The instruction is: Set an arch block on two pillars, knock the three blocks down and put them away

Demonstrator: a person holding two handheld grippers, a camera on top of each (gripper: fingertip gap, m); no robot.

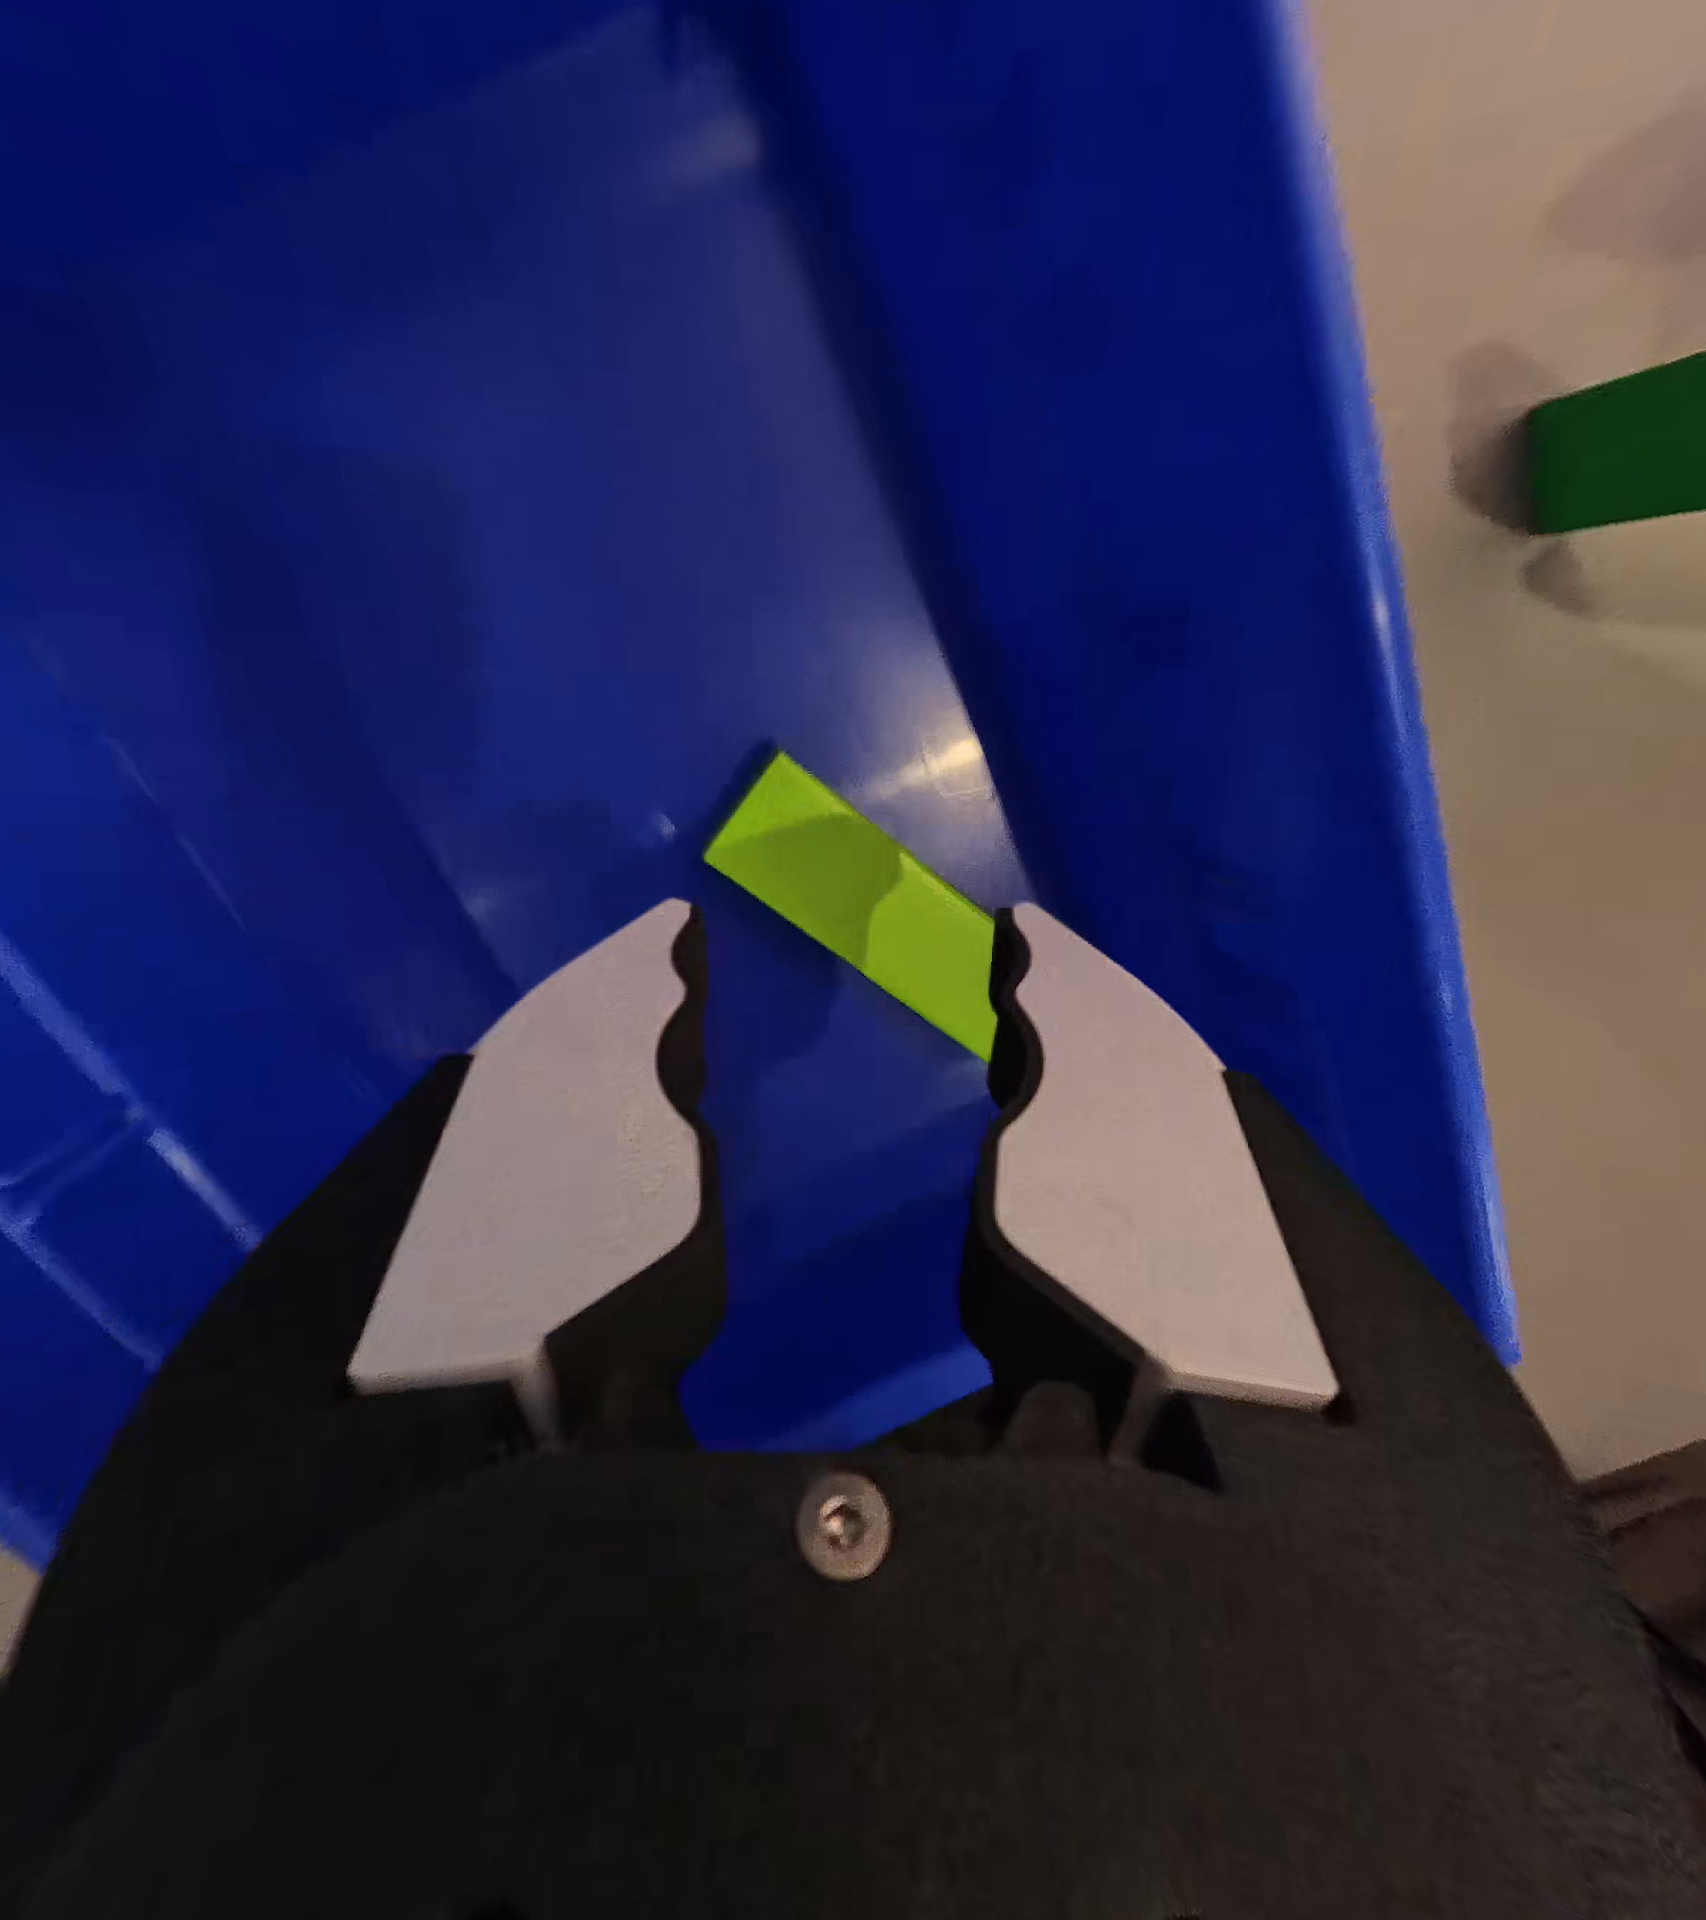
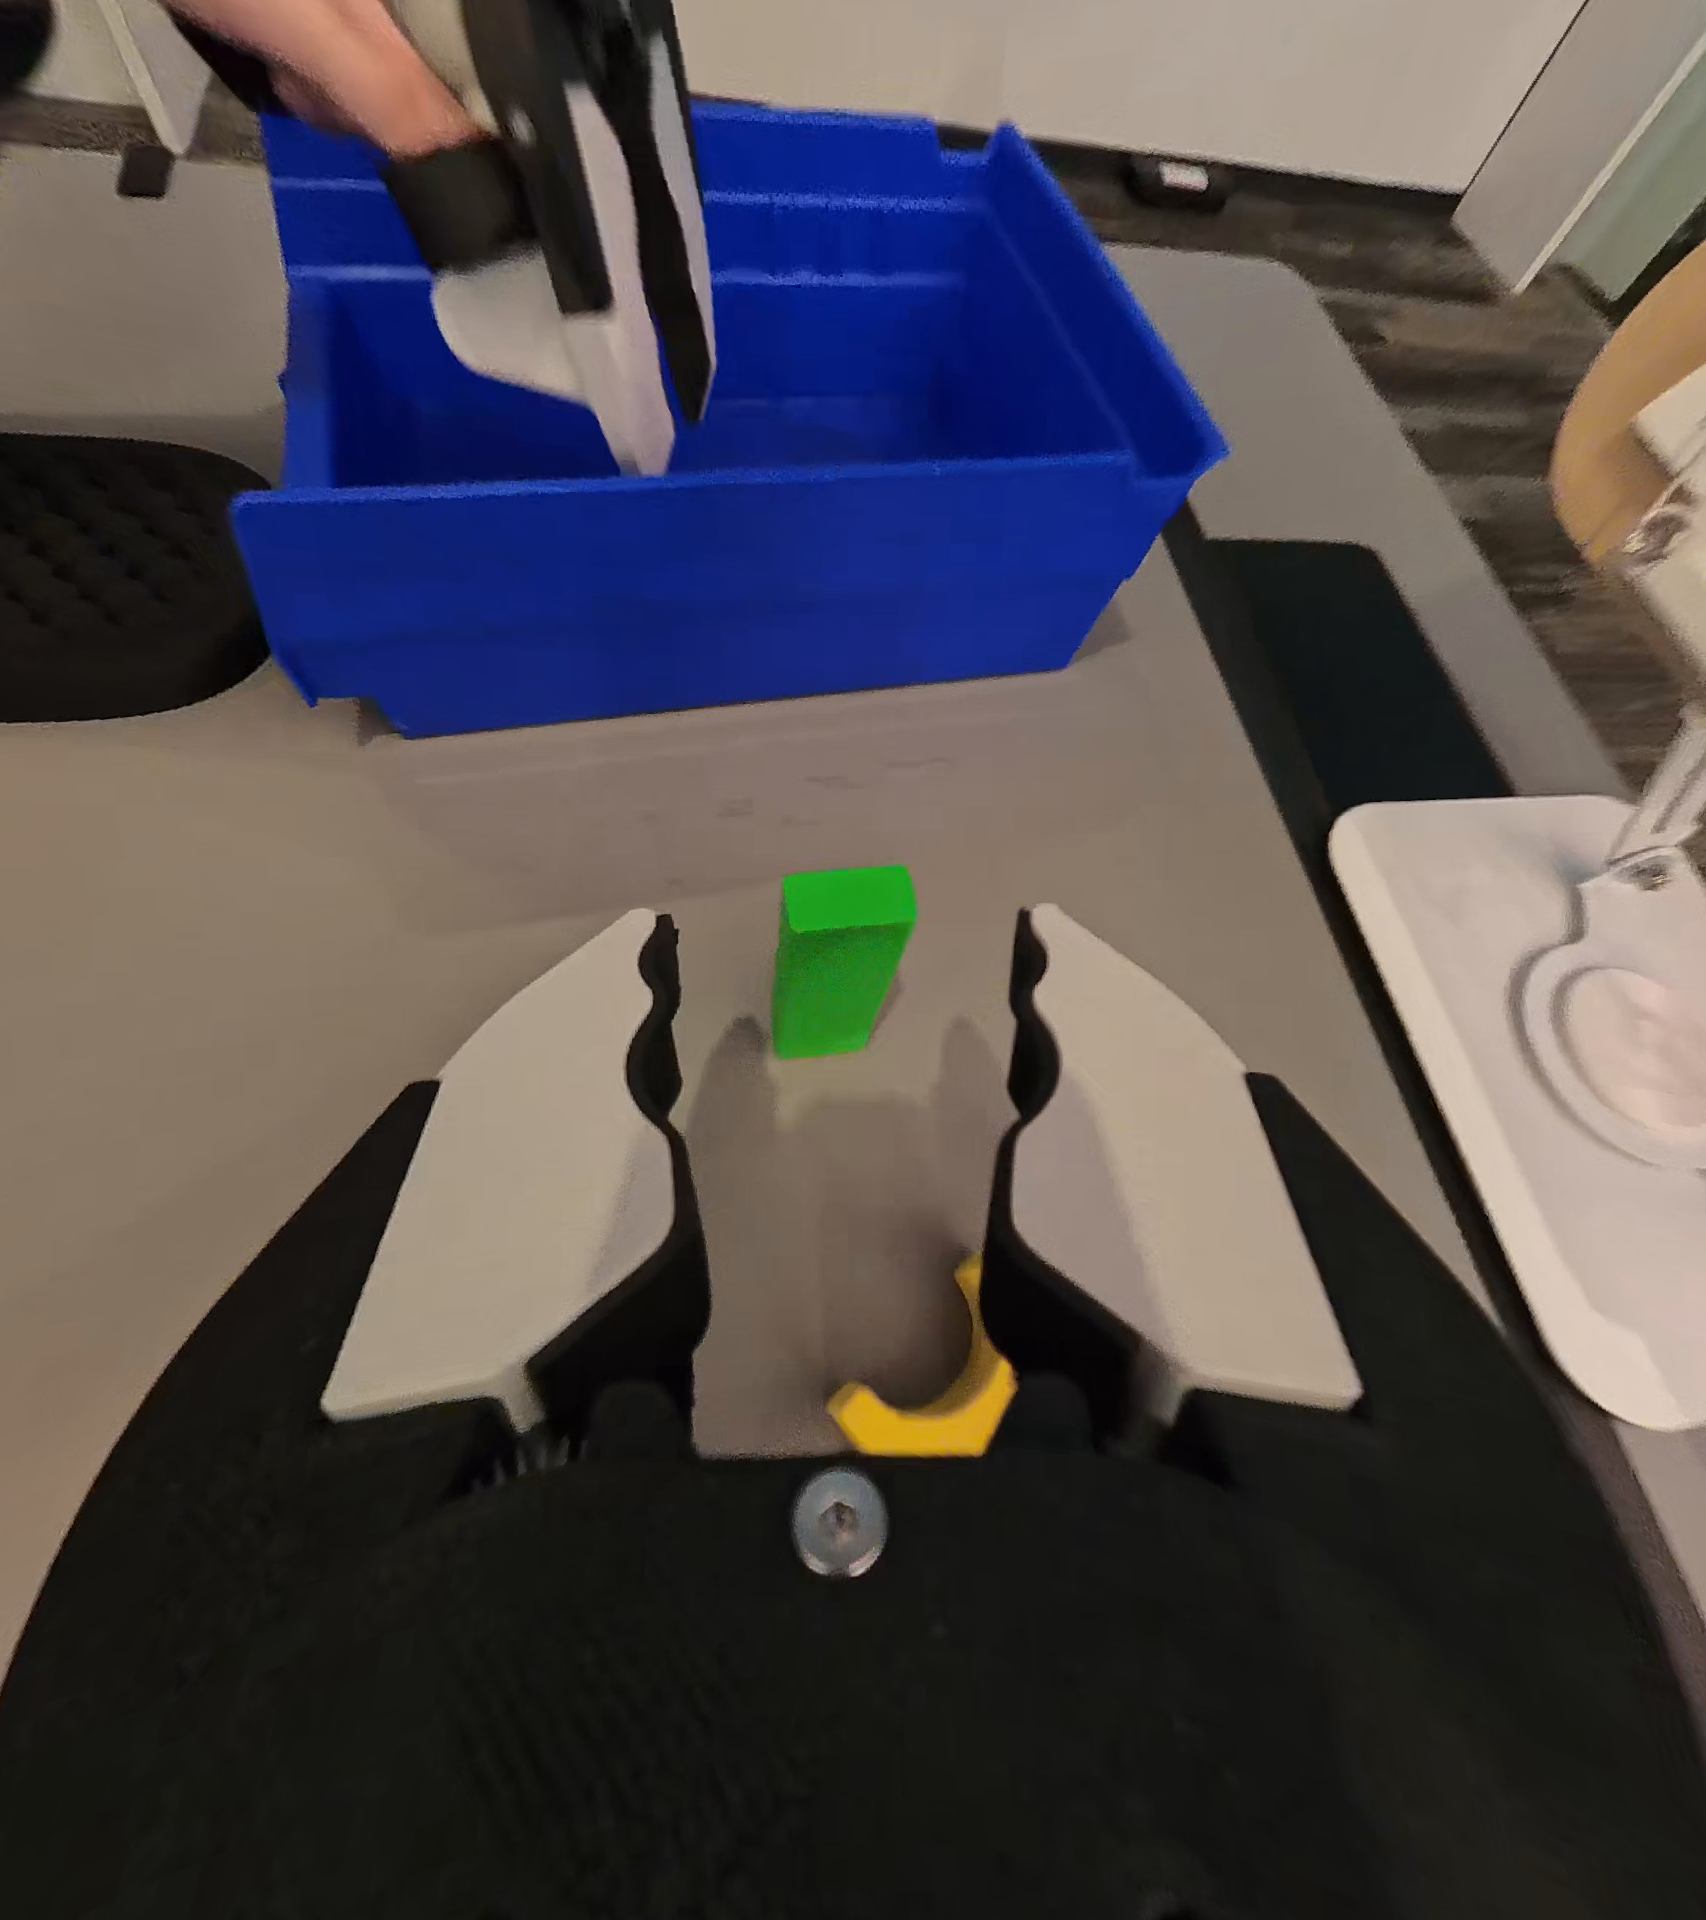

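Observation:
In the left wrist view a lime green pillar block (image 1: 854, 899) lies on the floor of the blue bin (image 1: 413, 520), just past my left gripper (image 1: 844, 914), which is open and empty over the bin. A dark green block (image 1: 1670, 447) lies on the table right of the bin. In the right wrist view my right gripper (image 2: 844, 920) is open and empty above the table. A green pillar block (image 2: 838, 961) lies flat just beyond its fingertips. The yellow arch block (image 2: 932, 1397) lies under the gripper near its base. The left gripper (image 2: 620, 312) hangs over the blue bin (image 2: 703, 582).
A black textured pad (image 2: 49, 571) lies left of the bin. A white tray (image 2: 1597, 1101) with a clear utensil sits at the right table edge. A tan and white object (image 2: 1701, 436) stands above it. The grey table (image 2: 205, 883) stretches between bin and gripper. About 25 cm separates my left fingertips from my right. To the dark green block (image 1: 1670, 447): right tips about 9 cm, left tips about 15 cm.

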